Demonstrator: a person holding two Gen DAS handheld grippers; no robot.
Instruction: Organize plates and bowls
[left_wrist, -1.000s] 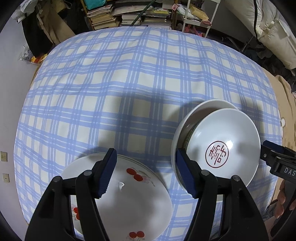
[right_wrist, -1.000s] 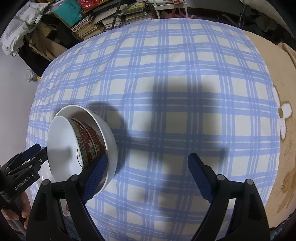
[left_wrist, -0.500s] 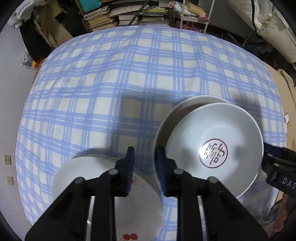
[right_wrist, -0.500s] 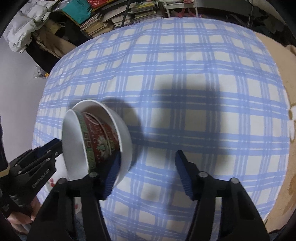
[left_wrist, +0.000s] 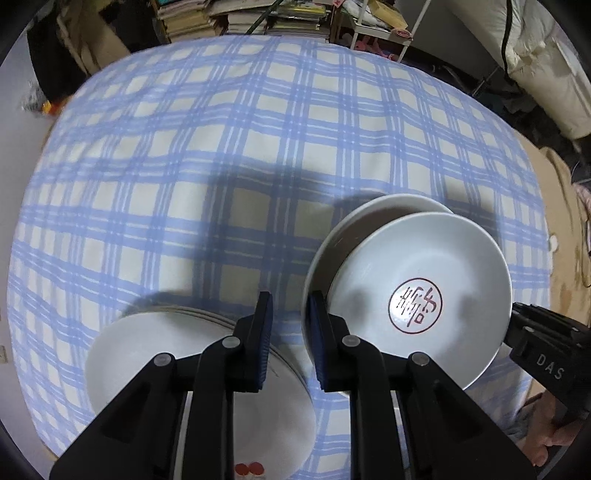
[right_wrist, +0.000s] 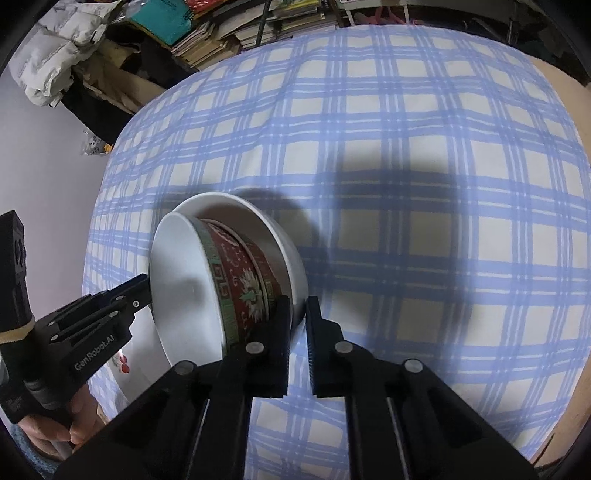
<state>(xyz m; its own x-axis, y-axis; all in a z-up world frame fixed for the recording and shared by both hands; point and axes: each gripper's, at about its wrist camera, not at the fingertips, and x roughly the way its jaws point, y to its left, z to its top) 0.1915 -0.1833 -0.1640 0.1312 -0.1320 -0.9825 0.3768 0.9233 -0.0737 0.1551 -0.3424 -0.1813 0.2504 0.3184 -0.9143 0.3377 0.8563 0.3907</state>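
A stack of nested bowls stands on the blue checked tablecloth (left_wrist: 221, 147). The top bowl (left_wrist: 424, 295) is white inside with a red round mark; its outside is red and green (right_wrist: 243, 288). It sits in a plain white outer bowl (right_wrist: 284, 243). My left gripper (left_wrist: 288, 328) has its jaws nearly closed, empty, just left of the outer bowl's rim. My right gripper (right_wrist: 297, 325) is shut on the outer bowl's near rim. A stack of white plates (left_wrist: 155, 354) with red cherries lies under the left gripper.
Piles of books (left_wrist: 258, 18) and a wire rack (left_wrist: 388, 33) stand beyond the table's far edge. A beige blanket (left_wrist: 554, 206) lies to the right. A white jacket (right_wrist: 48, 59) and boxes sit at the far left.
Both grippers have closed from wide open. The right jaws have closed onto the outer bowl's rim; the left jaws have closed beside the bowls over the plates. Both cameras have moved nearer the bowls.
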